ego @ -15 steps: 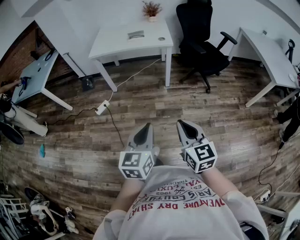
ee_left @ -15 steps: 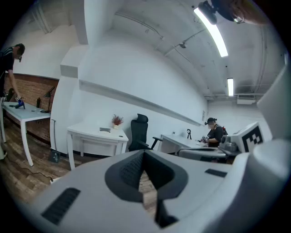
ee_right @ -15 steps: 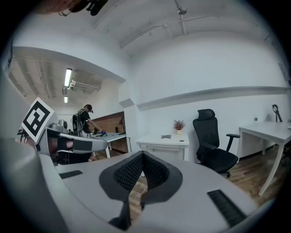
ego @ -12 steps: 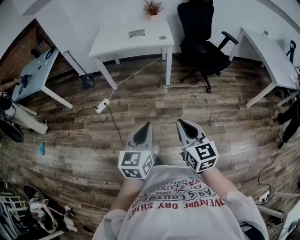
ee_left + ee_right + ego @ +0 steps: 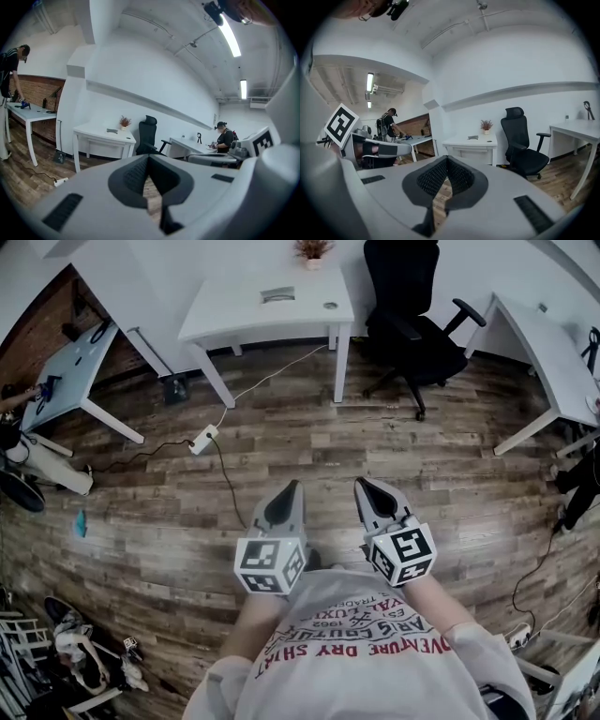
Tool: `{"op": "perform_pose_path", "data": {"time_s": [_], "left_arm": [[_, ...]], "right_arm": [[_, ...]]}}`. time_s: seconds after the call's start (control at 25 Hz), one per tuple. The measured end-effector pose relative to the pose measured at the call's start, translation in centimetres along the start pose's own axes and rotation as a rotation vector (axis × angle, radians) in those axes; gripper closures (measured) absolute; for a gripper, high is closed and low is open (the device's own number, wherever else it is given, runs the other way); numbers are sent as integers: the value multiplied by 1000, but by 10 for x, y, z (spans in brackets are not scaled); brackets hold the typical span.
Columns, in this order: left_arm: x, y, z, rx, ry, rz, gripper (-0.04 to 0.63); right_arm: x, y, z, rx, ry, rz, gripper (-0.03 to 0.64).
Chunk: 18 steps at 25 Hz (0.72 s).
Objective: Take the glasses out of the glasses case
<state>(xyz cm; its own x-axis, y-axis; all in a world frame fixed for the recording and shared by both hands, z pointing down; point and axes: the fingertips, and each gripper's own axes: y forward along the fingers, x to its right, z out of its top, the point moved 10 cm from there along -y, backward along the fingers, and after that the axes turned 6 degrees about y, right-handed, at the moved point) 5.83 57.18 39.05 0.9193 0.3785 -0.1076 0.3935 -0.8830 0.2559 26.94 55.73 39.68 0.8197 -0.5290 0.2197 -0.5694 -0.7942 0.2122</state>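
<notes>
The person stands on the wooden floor [image 5: 309, 442] with both bare forearms [image 5: 251, 632] bent forward from the chest, holding the two tools side by side and a little apart. The left gripper [image 5: 292, 489] and the right gripper [image 5: 363, 487] both point ahead across the room, tipped slightly downward. Their marker cubes [image 5: 270, 566] face up toward the head camera. In the left gripper view the fingers [image 5: 132, 177] meet at their tips with nothing between them. In the right gripper view the fingers [image 5: 432, 177] are pressed together likewise and hold nothing. Well ahead, a small grey flat thing [image 5: 278, 294] lies on the white bench [image 5: 234, 320], which stands next to a black office chair [image 5: 412, 320]. It is too small to tell whether it is the glasses case.
</notes>
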Motion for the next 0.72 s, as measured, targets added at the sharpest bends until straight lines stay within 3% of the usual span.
{"op": "perform_pose_path", "data": {"time_s": [0.28, 0.72], "left_arm": [[-33, 25, 1, -30, -31, 1, 594], [-149, 81, 21, -51, -68, -15, 594]], "right_arm": [[2, 41, -2, -56, 0, 4, 604], [-11, 159, 16, -127, -1, -34, 604]]}}
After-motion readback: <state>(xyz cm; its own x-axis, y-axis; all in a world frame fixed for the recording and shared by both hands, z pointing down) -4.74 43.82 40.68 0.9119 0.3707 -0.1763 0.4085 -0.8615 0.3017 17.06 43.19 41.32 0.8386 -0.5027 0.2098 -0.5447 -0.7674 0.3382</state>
